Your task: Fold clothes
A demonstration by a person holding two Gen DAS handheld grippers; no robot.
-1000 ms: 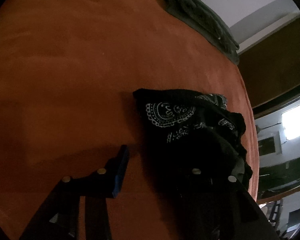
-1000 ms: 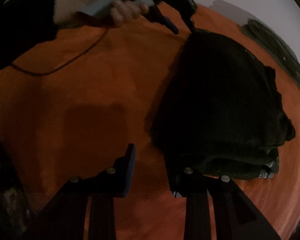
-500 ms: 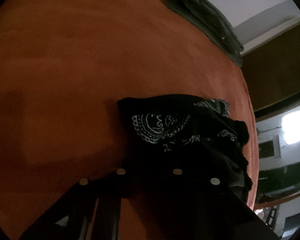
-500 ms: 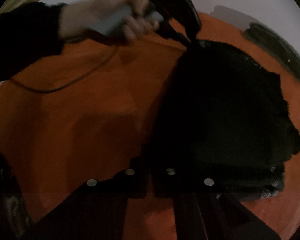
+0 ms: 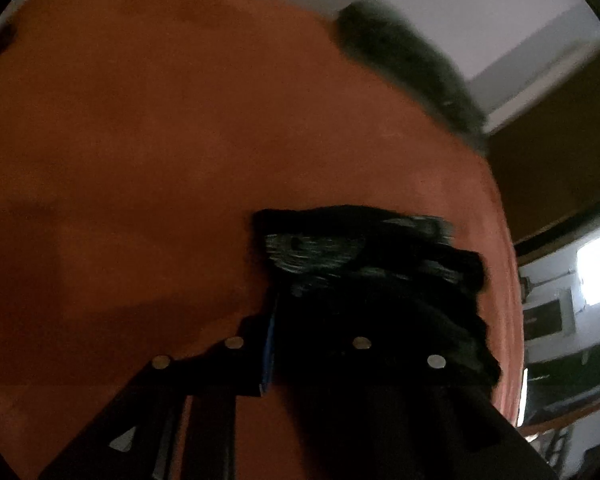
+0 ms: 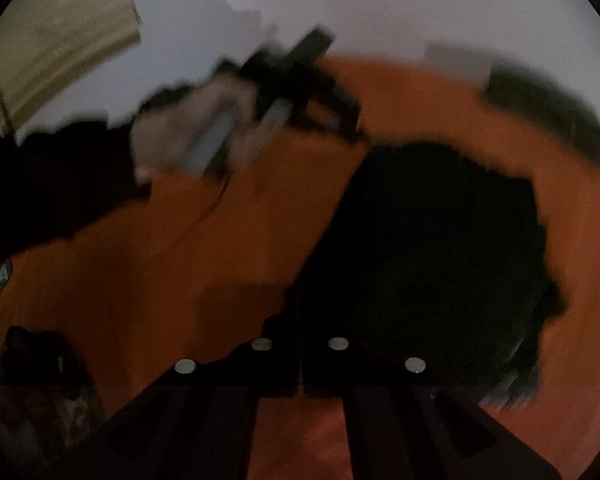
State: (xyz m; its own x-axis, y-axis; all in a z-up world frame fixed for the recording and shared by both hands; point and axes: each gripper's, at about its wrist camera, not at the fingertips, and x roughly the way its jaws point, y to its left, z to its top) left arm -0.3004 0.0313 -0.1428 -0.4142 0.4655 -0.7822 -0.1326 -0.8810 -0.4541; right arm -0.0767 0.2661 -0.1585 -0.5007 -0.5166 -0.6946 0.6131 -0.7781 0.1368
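Observation:
A folded black garment with a white paisley print lies on the orange surface. My left gripper is shut on its near left edge. The blue pad of the left finger shows, while the right finger is buried in dark cloth. In the right wrist view the same garment is a dark mound, and my right gripper is shut on its near left corner. Across it, a person's hand holds the left gripper, whose tips meet the garment's far corner. Both views are blurred.
A dark green folded cloth lies at the far edge of the orange surface, by a pale wall. A thin cable trails from the hand. A dark object sits off the surface's left edge. Bare orange surface lies to the left.
Both grippers went from open to shut on the black garment. Since then both views have tilted upward and blurred, and the garment has shifted with the grippers.

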